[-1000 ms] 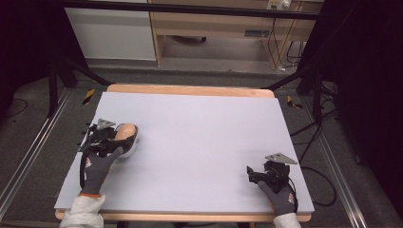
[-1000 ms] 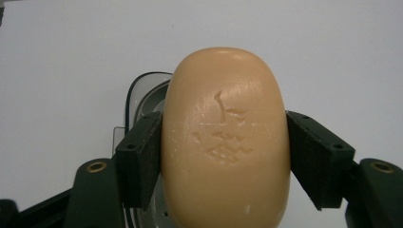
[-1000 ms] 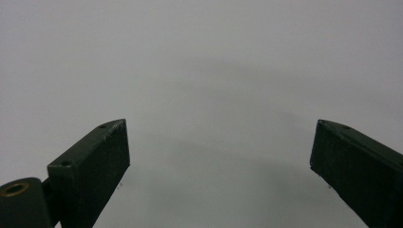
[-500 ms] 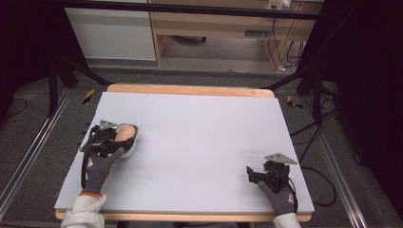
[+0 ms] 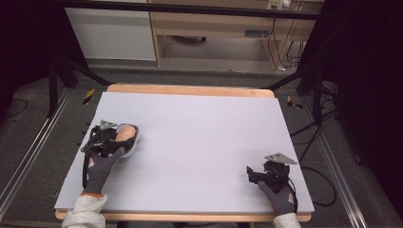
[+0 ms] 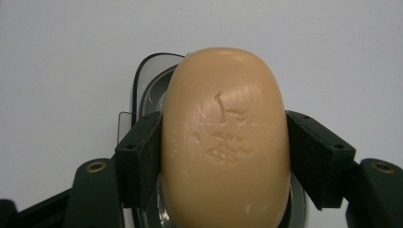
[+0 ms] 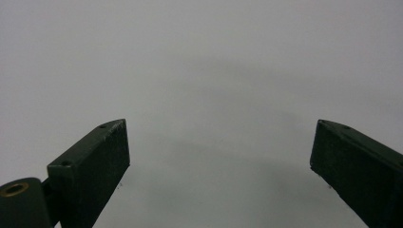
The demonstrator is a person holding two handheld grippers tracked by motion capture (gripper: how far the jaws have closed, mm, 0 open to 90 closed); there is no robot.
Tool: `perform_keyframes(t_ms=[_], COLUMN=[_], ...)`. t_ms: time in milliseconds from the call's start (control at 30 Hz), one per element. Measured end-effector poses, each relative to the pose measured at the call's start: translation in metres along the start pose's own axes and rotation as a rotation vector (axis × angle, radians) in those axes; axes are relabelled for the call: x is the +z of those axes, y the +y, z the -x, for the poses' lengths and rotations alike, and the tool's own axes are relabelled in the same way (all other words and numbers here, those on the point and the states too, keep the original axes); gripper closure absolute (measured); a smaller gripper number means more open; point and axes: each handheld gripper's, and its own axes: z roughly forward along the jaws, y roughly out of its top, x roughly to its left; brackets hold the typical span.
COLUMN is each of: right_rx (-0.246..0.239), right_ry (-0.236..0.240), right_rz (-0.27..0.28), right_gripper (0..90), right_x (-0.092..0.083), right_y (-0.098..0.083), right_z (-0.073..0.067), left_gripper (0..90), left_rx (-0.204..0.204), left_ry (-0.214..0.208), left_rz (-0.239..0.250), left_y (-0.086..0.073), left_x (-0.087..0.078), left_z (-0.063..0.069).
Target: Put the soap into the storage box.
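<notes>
high view: left gripper (image 5: 124, 138) near the table's (image 5: 204, 142) left edge, gloved left hand (image 5: 100, 164) behind it. left gripper view: jaws pinch a tan soap bar (image 6: 226, 142) on both long sides; embossed mark faces the camera. the bar sits over a clear dish (image 6: 148, 85), whose rim shows past and beside it; contact between the two cannot be told. right gripper (image 5: 251, 174) near the table's front right corner, resting low. right gripper view: jaws spread wide over bare grey surface.
</notes>
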Motion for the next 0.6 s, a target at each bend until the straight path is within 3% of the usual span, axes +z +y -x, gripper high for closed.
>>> perform_keyframes(t_ms=[267,600], right_rx=[0.000,0.003], right_ry=[0.000,-0.001], right_rz=[0.000,0.001], right_gripper=[6.0,6.0], right_x=[-0.0001,-0.0004], right_y=[0.0001,0.0000], right_z=[-0.0001,-0.0002], left_gripper=[30.9,30.5], left_rx=[0.005,0.026], left_ry=[0.020,0.012], left_rz=[0.006,0.017], left_y=[-0.0008,-0.0001], left_x=[0.0006,-0.0013], left_z=[0.0017,0.0067])
